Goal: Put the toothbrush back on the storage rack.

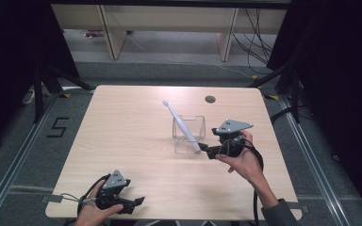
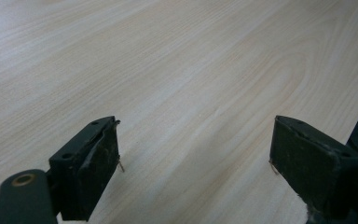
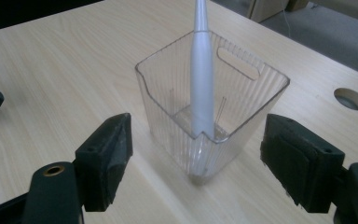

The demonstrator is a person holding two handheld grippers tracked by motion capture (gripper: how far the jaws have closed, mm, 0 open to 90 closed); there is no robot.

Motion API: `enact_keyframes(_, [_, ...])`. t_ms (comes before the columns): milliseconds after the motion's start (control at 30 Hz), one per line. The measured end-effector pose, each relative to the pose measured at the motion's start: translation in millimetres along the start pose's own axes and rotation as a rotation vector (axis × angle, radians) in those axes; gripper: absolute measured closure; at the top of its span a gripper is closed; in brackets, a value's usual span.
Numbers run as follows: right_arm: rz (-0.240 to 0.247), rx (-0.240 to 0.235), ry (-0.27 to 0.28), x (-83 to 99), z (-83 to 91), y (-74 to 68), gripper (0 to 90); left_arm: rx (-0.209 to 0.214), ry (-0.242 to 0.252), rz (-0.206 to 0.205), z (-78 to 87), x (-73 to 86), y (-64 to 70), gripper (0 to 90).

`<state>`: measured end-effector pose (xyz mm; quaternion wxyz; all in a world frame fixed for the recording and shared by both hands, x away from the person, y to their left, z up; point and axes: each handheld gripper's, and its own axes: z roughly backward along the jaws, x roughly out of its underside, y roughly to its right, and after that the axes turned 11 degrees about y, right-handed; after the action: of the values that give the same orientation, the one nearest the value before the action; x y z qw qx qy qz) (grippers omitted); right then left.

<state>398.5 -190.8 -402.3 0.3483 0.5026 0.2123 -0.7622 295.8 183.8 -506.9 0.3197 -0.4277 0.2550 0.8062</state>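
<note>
Pale wood, with a light grain, makes up the table (image 1: 136, 141), which carries a small round hole (image 1: 210, 99) near its far edge; grey floor surrounds it, with a black "5" mark (image 1: 58, 127) on the floor to the left. Right of the table's middle stands a clear plastic bin (image 1: 188, 134), ribbed on its walls, with a slot handle in the far wall as the right gripper view shows; its base rests flat on the wood. A white electric toothbrush (image 1: 183, 125) stands inside the bin, its thick handle end down against the near wall and its thin brush end leaning out over the far rim, up and to the left in the high view. The right gripper (image 1: 208, 151) sits just beside the bin on its right, held in the person's hand; its jaws stand wide apart, on either side of the bin's near corner and clear of it, gripping nothing. The left gripper (image 1: 138, 201) rests near the front left edge, well apart from the bin; its jaws too are spread wide over bare wood.
</note>
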Motion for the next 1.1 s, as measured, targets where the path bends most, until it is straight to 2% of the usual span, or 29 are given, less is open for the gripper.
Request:
enact_keyframes(100, [0.005,-0.002,-0.005,5.0,2.1,-0.1,25.0,0.0,0.011,0.011,-0.6,0.3,0.9,14.9])
enact_keyframes(133, [0.009,0.012,0.004,6.3,3.0,-0.2,25.0,0.0,0.012,0.011,-0.6,0.3,0.9,14.9])
enact_keyframes(267, [-0.003,0.0,-0.005,9.3,5.5,-0.7,24.5,0.0,0.01,0.01,-0.3,0.1,0.9,14.9])
enact_keyframes(300, [0.006,0.012,0.008,11.8,6.8,-1.2,24.5,0.0,0.01,0.01,-0.1,0.1,0.8,14.9])
enact_keyframes(333, [-0.006,0.005,-0.002,12.6,7.7,-2.0,24.5,0.0,0.007,0.006,0.1,0.0,0.5,14.9])
enact_keyframes(367, [-0.004,-0.002,-0.002,13.4,8.5,-2.0,24.4,0.001,-0.004,-0.007,0.9,-0.3,-0.4,14.9])
enact_keyframes(433, [0.007,0.005,0.008,14.9,10.3,-2.5,24.3,0.001,-0.003,-0.006,1.0,-0.4,-0.3,14.9])
enact_keyframes(500, [-0.022,0.007,0.0,16.6,12.5,-4.2,24.3,0.001,-0.003,-0.005,0.9,-0.3,-0.3,14.9])
enact_keyframes(533, [0.001,0.006,0.011,17.7,12.6,-3.2,24.3,0.001,-0.003,-0.005,0.9,-0.4,-0.4,14.9])
enact_keyframes(600, [-0.011,-0.003,0.01,19.7,13.9,-3.9,24.3,0.001,-0.003,-0.005,0.9,-0.4,-0.4,14.9])
enact_keyframes(700, [0.005,0.006,0.018,21.4,15.6,-2.9,24.1,0.001,-0.003,-0.005,1.0,-0.4,-0.4,14.9])
enact_keyframes(733, [-0.015,0.0,0.012,22.3,15.7,-4.0,24.0,0.001,-0.003,-0.005,1.1,-0.5,-0.5,14.9])
enact_keyframes(767, [-0.003,0.0,0.02,24.2,16.8,-3.4,24.1,-0.001,0.009,0.009,0.5,-0.2,0.6,14.9])
enact_keyframes(833, [-0.019,-0.001,0.019,26.7,17.8,-4.5,24.0,-0.001,0.009,0.009,0.6,-0.3,0.6,14.9])
enact_keyframes(867, [-0.047,0.011,0.008,27.9,19.3,-7.2,24.0,0.0,0.009,0.009,0.5,-0.3,0.6,14.9])
enact_keyframes(900, [-0.019,0.004,0.022,29.1,18.5,-4.8,24.0,0.0,0.009,0.009,0.5,-0.2,0.6,14.9])
enact_keyframes(1100, [-0.032,0.004,0.011,35.7,19.7,-4.7,23.9,0.0,0.01,0.01,0.7,-0.4,0.6,14.9])
